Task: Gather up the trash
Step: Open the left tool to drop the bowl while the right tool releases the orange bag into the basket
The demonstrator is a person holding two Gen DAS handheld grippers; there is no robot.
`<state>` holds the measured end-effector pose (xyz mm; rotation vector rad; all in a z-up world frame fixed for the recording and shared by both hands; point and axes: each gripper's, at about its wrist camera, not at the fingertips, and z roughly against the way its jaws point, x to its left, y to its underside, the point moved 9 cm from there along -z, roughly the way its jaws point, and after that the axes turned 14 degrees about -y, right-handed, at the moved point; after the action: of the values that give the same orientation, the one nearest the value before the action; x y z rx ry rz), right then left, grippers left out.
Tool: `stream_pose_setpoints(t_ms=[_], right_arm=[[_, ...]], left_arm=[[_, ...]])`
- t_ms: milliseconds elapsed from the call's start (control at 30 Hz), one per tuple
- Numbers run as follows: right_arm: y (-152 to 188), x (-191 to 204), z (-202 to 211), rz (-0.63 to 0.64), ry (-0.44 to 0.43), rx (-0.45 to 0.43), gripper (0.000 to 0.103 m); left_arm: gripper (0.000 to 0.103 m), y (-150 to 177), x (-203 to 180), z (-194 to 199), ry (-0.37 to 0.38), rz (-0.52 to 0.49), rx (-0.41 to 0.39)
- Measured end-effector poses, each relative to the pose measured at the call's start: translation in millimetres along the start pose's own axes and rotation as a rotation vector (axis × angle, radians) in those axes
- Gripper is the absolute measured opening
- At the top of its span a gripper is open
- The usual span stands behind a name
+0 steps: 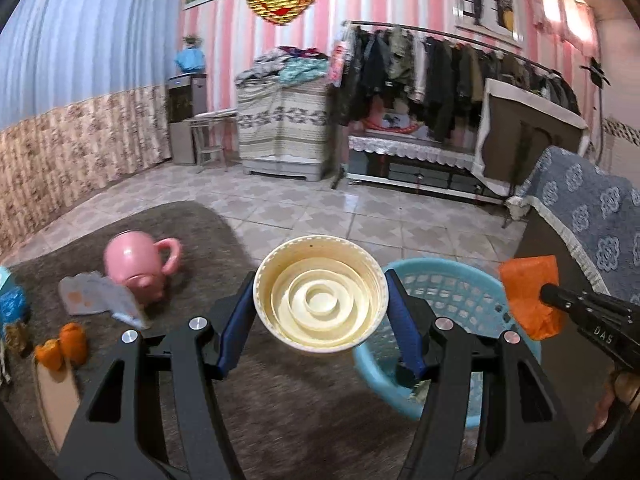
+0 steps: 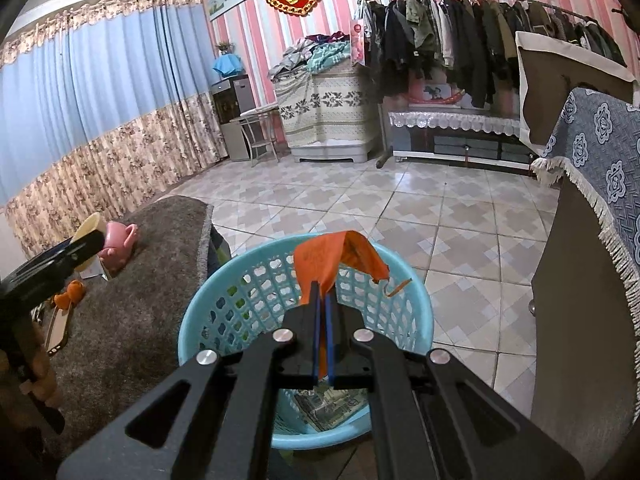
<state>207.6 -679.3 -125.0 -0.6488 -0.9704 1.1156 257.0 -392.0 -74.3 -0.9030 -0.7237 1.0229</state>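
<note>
Cream plastic cup [image 1: 321, 292], clamped rim-to-rim between jaws of left gripper [image 1: 320, 312], mouth toward camera, held above grey rug [image 1: 192, 240] just left of light-blue lattice basket [image 2: 256, 292]. Orange wrapper [image 2: 336, 260], pinched in closed jaws of right gripper [image 2: 323, 300], hanging over basket interior. Step in hand: deposit, both pieces carried and not yet dropped. Next: part right jaws over basket; shift cup right over rim, then release. Remaining on rug, far left: pink mug [image 1: 138, 270] on its side, paper scrap [image 1: 96, 294], orange peel pieces [image 1: 64, 344].
</note>
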Motion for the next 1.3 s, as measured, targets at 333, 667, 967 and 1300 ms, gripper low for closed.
stream_pose_setpoints(t_ms=[333, 667, 967, 1300], right_arm=[[11, -24, 0, -0.055, 0.030, 0.006, 0.002], [11, -21, -11, -0.050, 0.024, 0.024, 0.002], [8, -8, -25, -0.029, 0.028, 0.020, 0.002], [22, 0, -60, -0.044, 0.062, 0.098, 0.006]], left_arm=[[0.061, 14, -80, -35, 0.100, -0.098, 0.034], [0.084, 10, -86, -59, 0.069, -0.082, 0.051], [0.097, -8, -14, -28, -0.118, -0.031, -0.034], [0.097, -9, 68, 16, -0.232, 0.061, -0.047]])
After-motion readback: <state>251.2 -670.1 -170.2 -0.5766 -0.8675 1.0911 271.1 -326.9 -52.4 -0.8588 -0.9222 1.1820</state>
